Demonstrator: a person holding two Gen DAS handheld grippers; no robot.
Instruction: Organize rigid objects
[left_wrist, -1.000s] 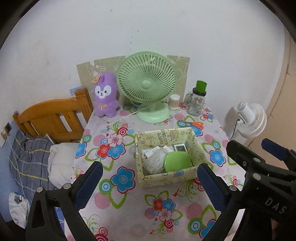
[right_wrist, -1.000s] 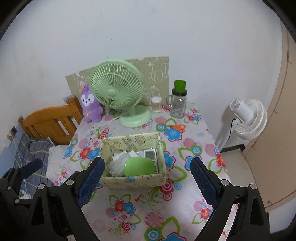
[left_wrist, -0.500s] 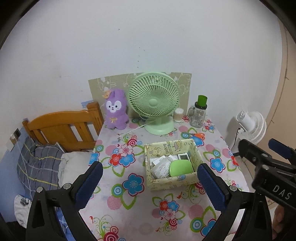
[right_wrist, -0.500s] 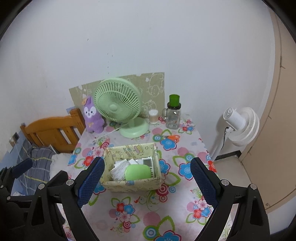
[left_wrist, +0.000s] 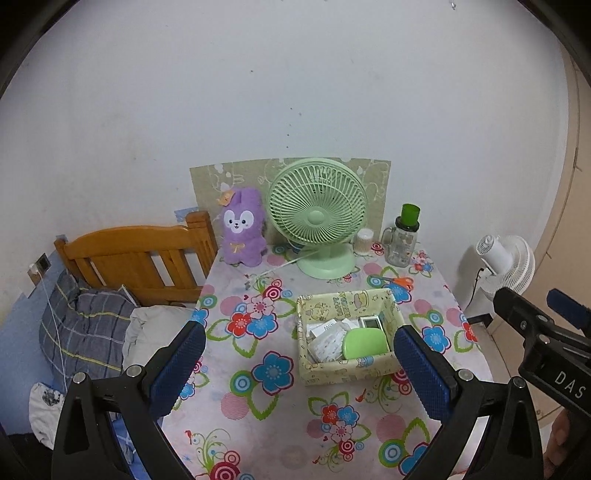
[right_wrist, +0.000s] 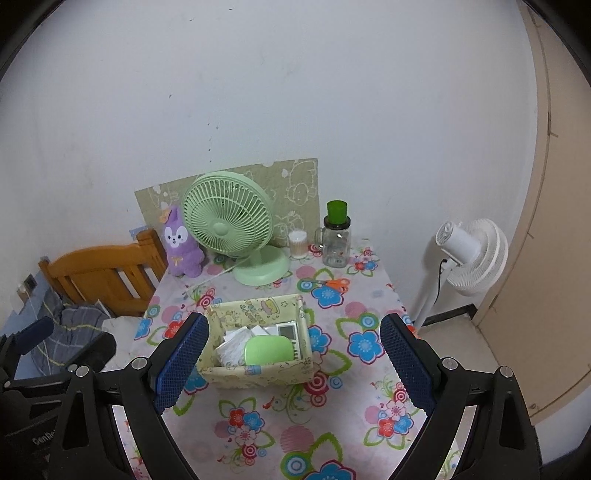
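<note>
Inside the yellow box (left_wrist: 347, 369), white packets (left_wrist: 327, 341) partly buried under the green case (left_wrist: 365, 343); print too small to read. Small grey device (right_wrist: 286, 331) behind that case, screen unreadable. Beside the box, right gripper's body (left_wrist: 546, 339) cut off at the edge. Left of the box, bedding (left_wrist: 85, 332) cropped.

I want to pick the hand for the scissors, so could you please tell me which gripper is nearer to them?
Right, by my reading. The orange-handled scissors lie beyond the box, toward the right gripper. The left gripper hangs further left; both are well short and open.
</note>
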